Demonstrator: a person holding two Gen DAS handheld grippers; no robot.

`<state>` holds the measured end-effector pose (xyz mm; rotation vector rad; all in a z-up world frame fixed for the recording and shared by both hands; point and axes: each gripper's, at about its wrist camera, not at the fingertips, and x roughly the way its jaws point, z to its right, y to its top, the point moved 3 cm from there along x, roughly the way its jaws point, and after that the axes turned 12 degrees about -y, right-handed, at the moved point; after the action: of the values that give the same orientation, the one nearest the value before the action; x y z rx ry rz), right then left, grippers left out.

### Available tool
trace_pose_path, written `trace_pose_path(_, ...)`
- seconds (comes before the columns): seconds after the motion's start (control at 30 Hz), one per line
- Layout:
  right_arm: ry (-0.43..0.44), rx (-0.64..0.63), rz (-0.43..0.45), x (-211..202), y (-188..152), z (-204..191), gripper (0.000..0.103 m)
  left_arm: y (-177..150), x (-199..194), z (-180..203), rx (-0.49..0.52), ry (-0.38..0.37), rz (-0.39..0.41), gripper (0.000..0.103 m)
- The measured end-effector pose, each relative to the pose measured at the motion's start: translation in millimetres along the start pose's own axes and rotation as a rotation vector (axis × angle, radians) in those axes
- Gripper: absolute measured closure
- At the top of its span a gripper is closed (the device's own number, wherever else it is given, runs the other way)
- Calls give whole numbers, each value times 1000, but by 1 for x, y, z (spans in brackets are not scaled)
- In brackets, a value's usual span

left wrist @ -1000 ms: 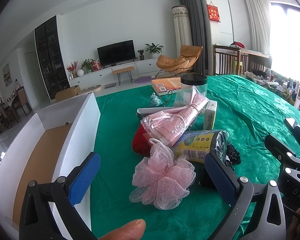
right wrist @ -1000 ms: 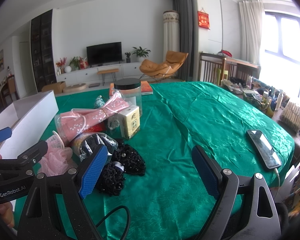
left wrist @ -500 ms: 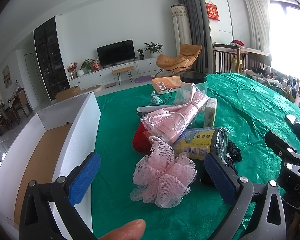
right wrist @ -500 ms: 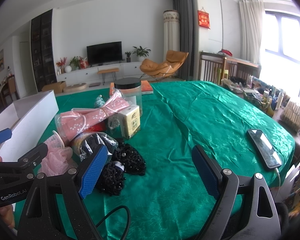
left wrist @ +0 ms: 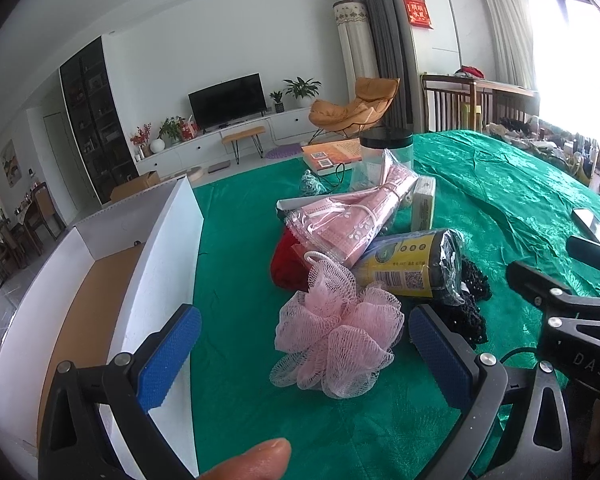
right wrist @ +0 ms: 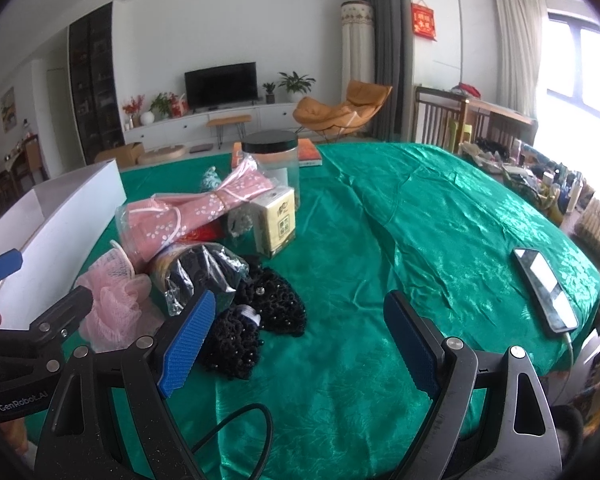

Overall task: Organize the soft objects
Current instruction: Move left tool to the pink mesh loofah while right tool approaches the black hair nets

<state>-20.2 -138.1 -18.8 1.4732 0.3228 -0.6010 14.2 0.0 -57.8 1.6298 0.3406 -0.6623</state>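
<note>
Pink mesh bath pouf (left wrist: 336,332), worktop, twelve o'clock of left hand-held gripper (left wrist: 304,344), wide open, empty. Advise centring, gentle squeeze. Right hand-held gripper (right wrist: 296,340) likewise agape, empty.

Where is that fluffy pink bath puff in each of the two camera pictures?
Left wrist view: the pink bath puff sits low in the centre, just ahead of the open left gripper.
Right wrist view: the puff is at the left edge.
Shared landmark: the yellow-labelled roll lies right behind it in both.
</note>
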Motion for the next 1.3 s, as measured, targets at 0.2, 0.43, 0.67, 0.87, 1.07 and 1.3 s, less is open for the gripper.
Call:
trace_pose_path(0.2,164,-142,-262,49,-18,-37,15,-11,10,0,4,-8,-59,0)
trace_pose_path(0.43,167,-137,-379,91,-29,-43,15,-22,26,6,30,-14,-131,0)
trace_pose_path(0.67,26,36,-395,101,-34,-1,15,-41,58,12,37,-11,-242,0)
trace_pose_path(0.87,8,72,-395,91,-39,6,15,-49,81,14,35,1,-295,0)
trace_pose_path(1.07,9,77,-396,91,-35,6,15,-43,96,7,-8,-11,-282,0)
trace_pose_path(1.3,-2,60,-398,104,-28,2,13,-35,114,-12,-125,-63,-292,0)
